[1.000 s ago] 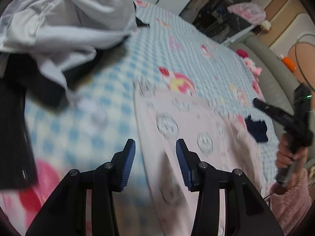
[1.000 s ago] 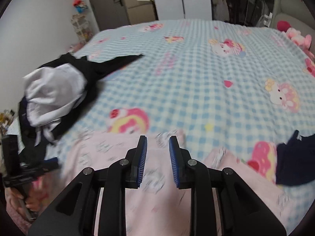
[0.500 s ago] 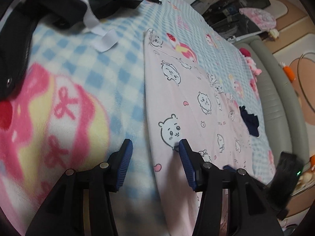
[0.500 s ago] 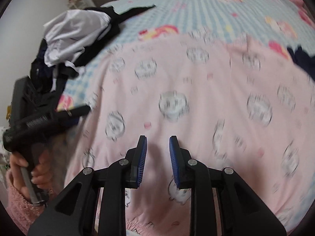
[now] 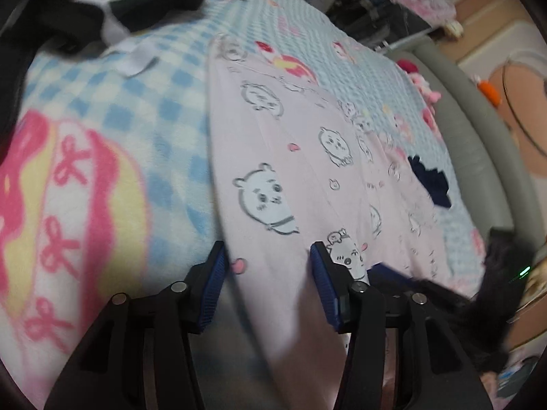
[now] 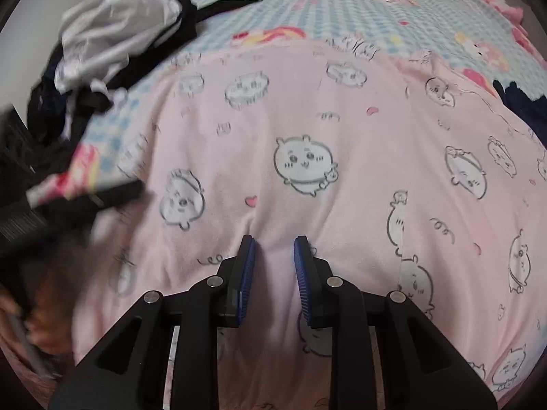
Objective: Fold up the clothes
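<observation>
Risk at this stage lies chiefly in an uneven grasp. The pale pink fleece garment printed with small white cartoon animals (image 6: 307, 130) is spread flat on the blue-and-white checked bed blanket (image 5: 164, 102), its near hem hanging toward the two grippers. The right gripper (image 6: 273, 263) is held with its jaws narrowly apart, a low ridge of pink cloth rising between the blue pads; whether the pads already bear on that ridge cannot be told. The left gripper (image 5: 266, 273) is held with its jaws spread wide, straddling the garment's left edge, one pad over the blanket and the other over pink cloth. If only one layer is caught, or if the blanket's pile is taken up with the hem on the left side, the fold is likely to be dragged askew or the blanket lifted with it. A lift by one gripper alone would probably twist the cloth.

The garment's long axis is judged to run from side to side across the right wrist view, and away from the camera in the left wrist view, with one straight edge running up the blanket. A small dark navy item (image 6: 523, 102) lies at the far right corner, touching or overlapping the pink cloth, and could be swept up in a fold. A heap of black and white clothes (image 6: 102, 44) lies near the left corner.
</observation>
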Demonstrator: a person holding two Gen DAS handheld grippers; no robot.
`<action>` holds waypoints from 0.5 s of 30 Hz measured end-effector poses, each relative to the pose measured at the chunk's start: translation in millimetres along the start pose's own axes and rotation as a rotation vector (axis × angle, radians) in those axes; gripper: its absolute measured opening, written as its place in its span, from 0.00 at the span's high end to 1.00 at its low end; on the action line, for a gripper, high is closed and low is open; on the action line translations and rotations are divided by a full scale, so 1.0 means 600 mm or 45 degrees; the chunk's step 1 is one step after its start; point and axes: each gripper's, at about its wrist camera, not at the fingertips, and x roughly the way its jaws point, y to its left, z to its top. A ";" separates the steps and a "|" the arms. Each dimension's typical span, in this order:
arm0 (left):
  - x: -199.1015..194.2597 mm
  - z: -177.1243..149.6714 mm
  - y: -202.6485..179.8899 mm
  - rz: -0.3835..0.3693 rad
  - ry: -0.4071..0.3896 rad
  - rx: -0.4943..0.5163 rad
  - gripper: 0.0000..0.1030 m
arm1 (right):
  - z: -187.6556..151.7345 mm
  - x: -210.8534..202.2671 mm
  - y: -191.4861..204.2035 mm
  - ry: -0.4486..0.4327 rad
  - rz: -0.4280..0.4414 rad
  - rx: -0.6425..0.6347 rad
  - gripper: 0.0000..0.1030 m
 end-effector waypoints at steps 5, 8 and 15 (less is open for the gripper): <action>-0.016 -0.002 0.018 -0.041 -0.035 -0.076 0.94 | -0.020 -0.024 -0.012 -0.011 -0.013 0.018 0.77; -0.036 -0.007 0.032 -0.053 -0.067 -0.107 0.96 | -0.036 -0.027 -0.021 0.006 -0.016 0.019 0.77; -0.070 -0.020 0.063 -0.042 -0.104 -0.143 0.95 | -0.044 -0.022 -0.024 0.015 -0.045 0.007 0.77</action>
